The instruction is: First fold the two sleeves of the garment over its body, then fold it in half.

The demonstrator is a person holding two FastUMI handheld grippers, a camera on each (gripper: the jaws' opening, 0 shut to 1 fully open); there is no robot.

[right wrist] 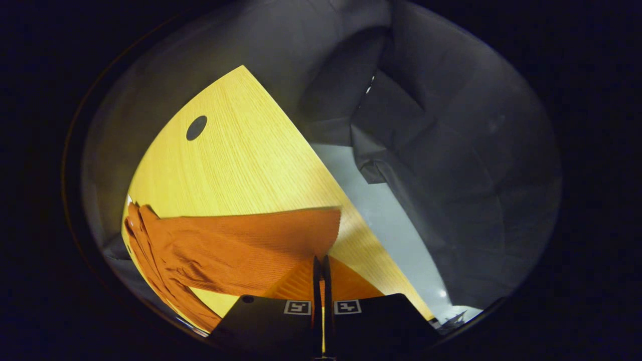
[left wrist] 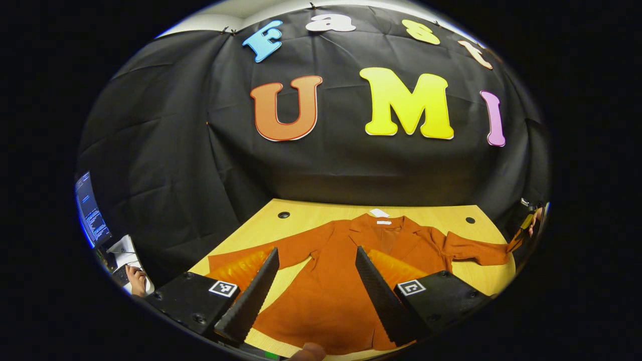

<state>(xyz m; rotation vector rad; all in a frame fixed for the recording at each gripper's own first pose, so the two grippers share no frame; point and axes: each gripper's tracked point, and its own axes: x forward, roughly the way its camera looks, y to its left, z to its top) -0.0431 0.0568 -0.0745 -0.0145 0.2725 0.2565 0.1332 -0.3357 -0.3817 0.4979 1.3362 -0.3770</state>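
Left gripper view looks down a pale wooden desk point(left wrist: 301, 215) with a dark round hole near each far corner, and an orange garment point(left wrist: 346, 281) lies spread open over most of its middle, collar toward the far edge. One sleeve point(left wrist: 261, 253) stretches flat toward the desk's left edge; the other sleeve point(left wrist: 476, 250) reaches to the right edge, its cuff lifted there by the right gripper point(left wrist: 526, 223), seen far off in a hand. The left gripper point(left wrist: 316, 260) hangs above the garment's body with its jaws spread wide and nothing between them. In the right gripper view the right gripper's jaws stand pressed together, pinching the sleeve's cuff end point(right wrist: 301, 235) beside the desk's edge.
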